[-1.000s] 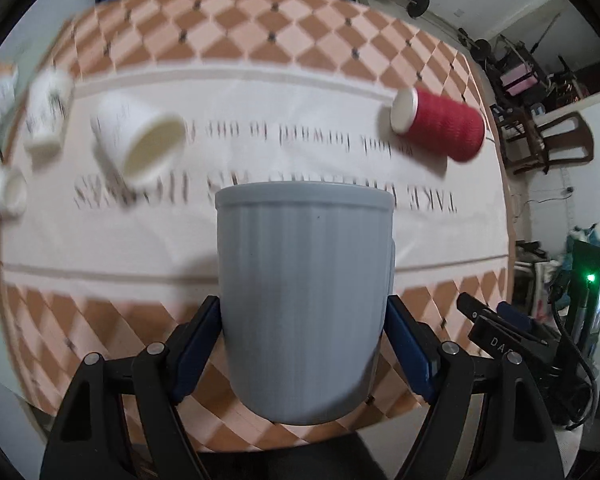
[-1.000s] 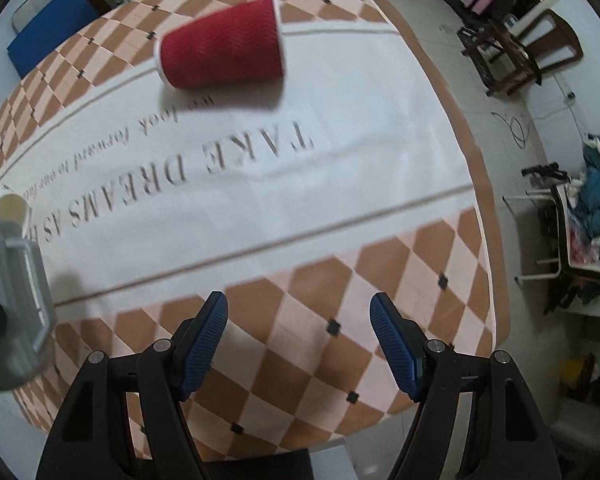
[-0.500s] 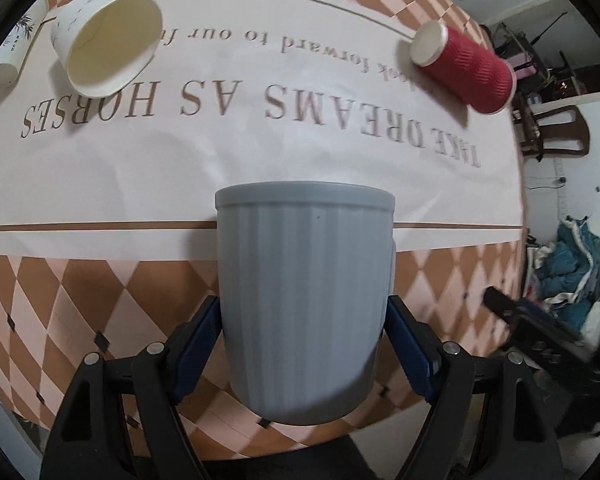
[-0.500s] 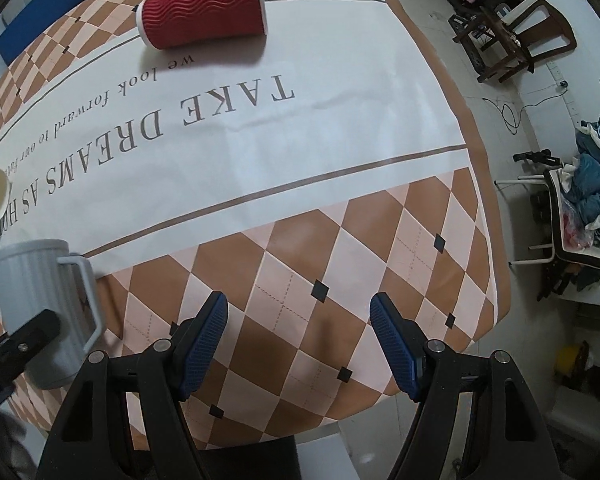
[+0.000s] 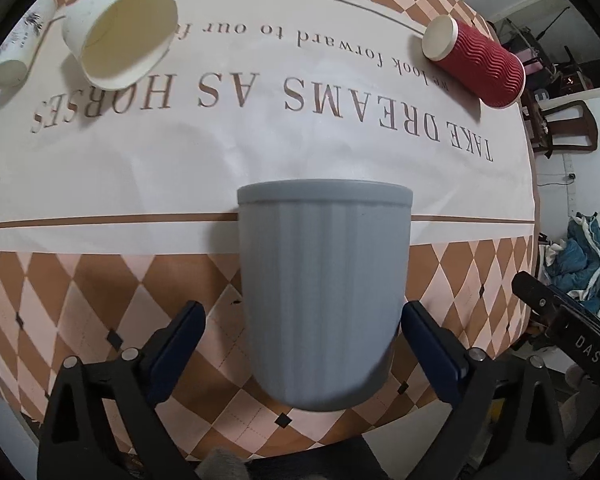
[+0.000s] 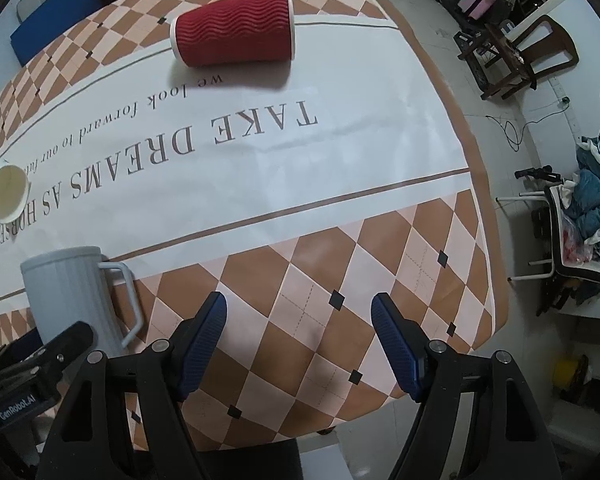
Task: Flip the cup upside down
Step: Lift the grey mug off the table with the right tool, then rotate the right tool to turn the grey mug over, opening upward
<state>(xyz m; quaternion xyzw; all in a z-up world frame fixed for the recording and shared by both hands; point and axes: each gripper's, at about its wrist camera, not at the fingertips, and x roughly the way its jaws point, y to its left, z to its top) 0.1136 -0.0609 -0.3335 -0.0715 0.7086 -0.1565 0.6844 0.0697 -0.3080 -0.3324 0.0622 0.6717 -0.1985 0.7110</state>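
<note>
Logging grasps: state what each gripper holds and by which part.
Nothing. The left gripper is open astride the grey mug, a gap showing beside one finger; the right gripper is open and empty.

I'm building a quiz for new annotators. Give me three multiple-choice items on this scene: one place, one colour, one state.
1. Where is the grey mug?
A. between the left gripper fingers
B. touching the ribbed paper cup
C. on a chair
2. What colour is the ribbed paper cup?
A. green
B. red
C. black
3. How is the right gripper?
A. shut on the mug
B. shut on the paper cup
C. open, empty

Answers: A, the blue pads flank the mug; B, its wavy sleeve is red; C, only tablecloth shows between its fingers.
</note>
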